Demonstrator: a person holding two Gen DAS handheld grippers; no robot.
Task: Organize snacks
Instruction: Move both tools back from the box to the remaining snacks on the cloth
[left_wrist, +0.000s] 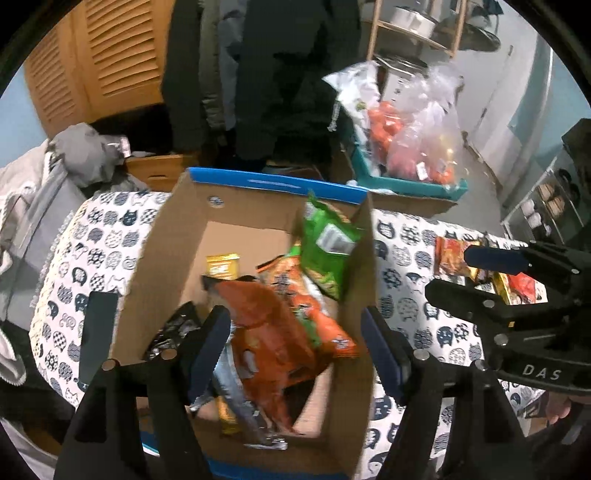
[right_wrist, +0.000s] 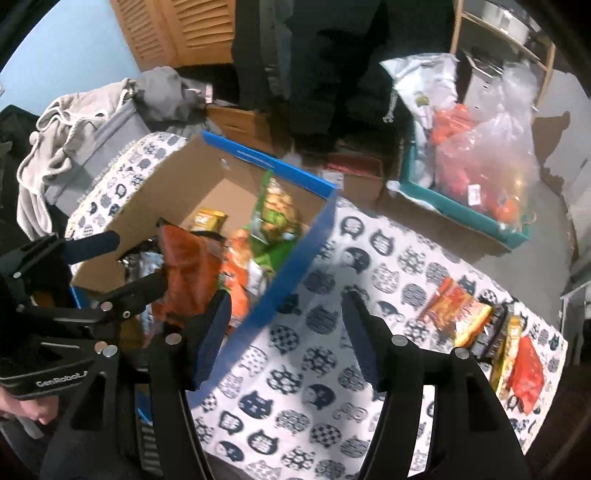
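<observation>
Cat-print table (right_wrist: 295, 398) bearing box (right_wrist: 273, 295), snacks (right_wrist: 461, 314)

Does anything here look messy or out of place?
The snack packets in the cardboard box lie jumbled at odd angles; the green bag leans against its wall. A few packets lie outside on the cat-print tablecloth.

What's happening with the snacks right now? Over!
Left gripper open over the cardboard box, nothing held. Right gripper open, empty, above the cat tablecloth. Loose snack packets still on the cloth. Nothing blocking.

both grippers, left gripper (left_wrist: 295, 350) and right gripper (right_wrist: 284, 332), open, empty, angled downward
</observation>
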